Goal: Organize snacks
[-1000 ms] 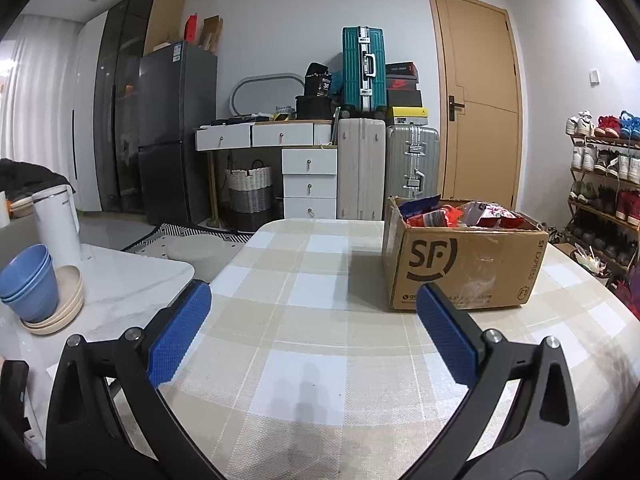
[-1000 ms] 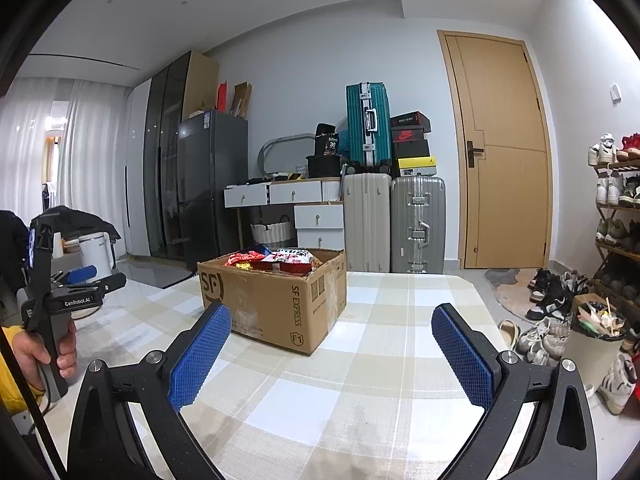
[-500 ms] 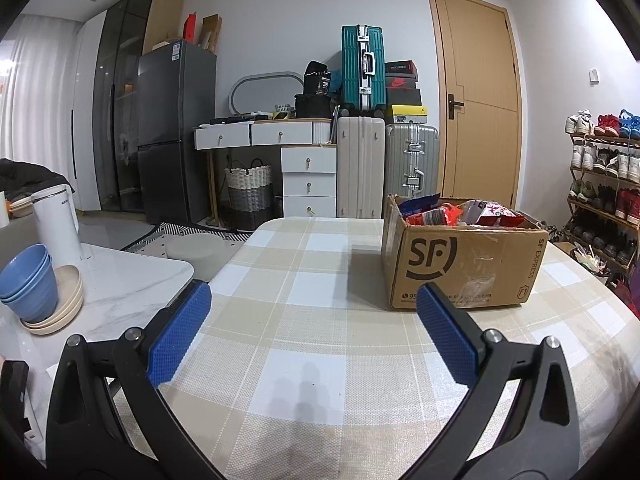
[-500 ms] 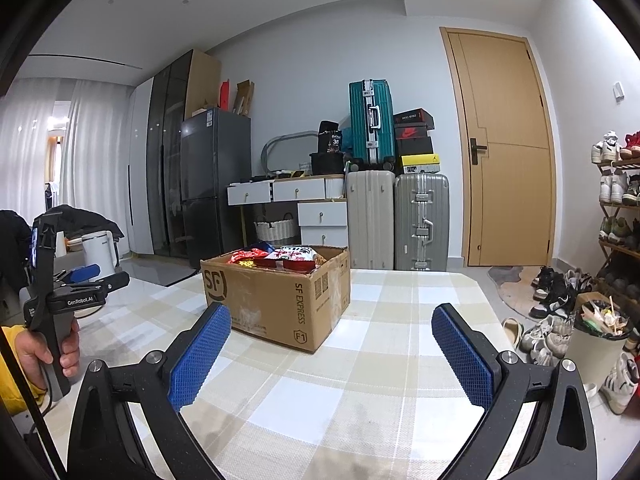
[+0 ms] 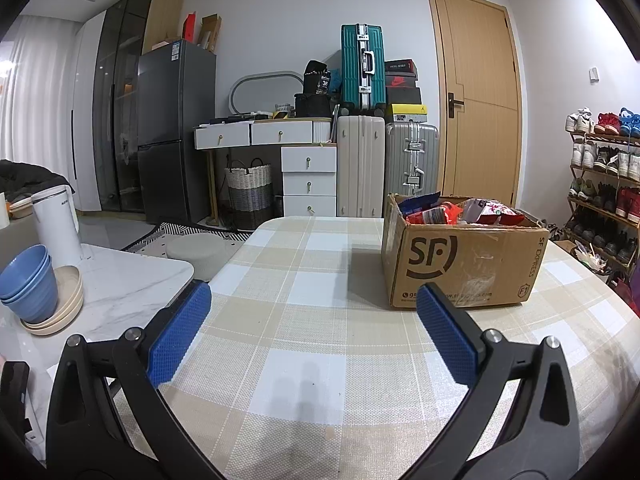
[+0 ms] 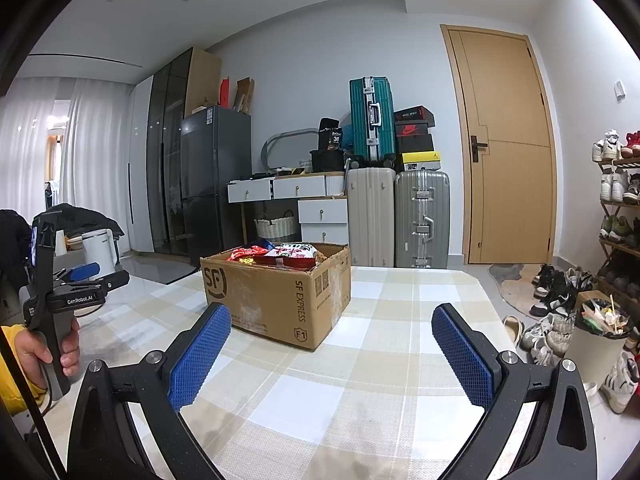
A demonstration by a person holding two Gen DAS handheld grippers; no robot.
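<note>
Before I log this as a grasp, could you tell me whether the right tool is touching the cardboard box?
Apart. The right wrist view shows the right tool open and empty, with bare checked tablecloth between its blue pads and the cardboard box.

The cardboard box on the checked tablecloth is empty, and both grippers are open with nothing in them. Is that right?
Not quite. The cardboard box holds snack packets, as the left wrist view shows. The rest stands: it sits on the checked tablecloth, and the left gripper and right gripper are open, holding nothing.
</note>
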